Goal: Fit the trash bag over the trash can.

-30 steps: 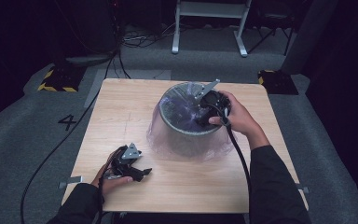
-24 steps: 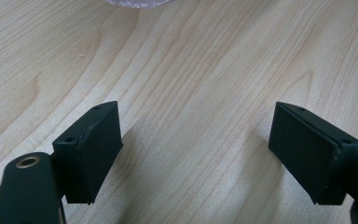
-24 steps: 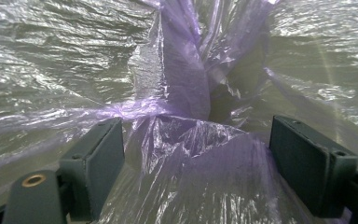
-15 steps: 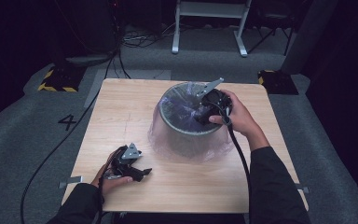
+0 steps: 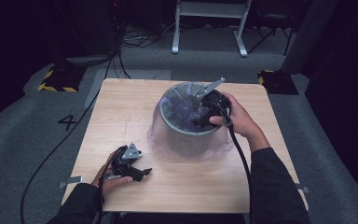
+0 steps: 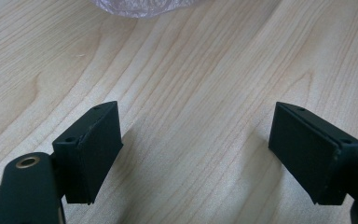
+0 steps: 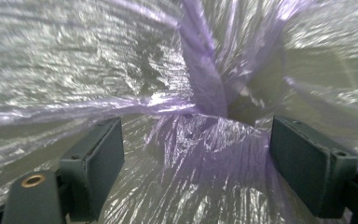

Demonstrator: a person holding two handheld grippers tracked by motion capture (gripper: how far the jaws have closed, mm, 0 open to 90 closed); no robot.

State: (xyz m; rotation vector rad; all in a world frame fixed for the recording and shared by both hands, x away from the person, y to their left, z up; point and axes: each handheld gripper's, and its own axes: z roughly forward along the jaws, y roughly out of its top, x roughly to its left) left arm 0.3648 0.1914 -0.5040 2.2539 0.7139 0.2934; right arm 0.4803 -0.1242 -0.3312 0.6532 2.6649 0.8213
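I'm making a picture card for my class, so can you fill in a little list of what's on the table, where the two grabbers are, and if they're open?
table: light wooden table
main thing: round grey bin, upright, right of the table's middle
liner: thin purple plastic bag lining the bin, its skirt spread on the wood around the base
right gripper: inside the bin's mouth, jaws open, crumpled bag between them, pads not pressing it
left gripper: low over bare wood near the table's front left, jaws open, nothing between them
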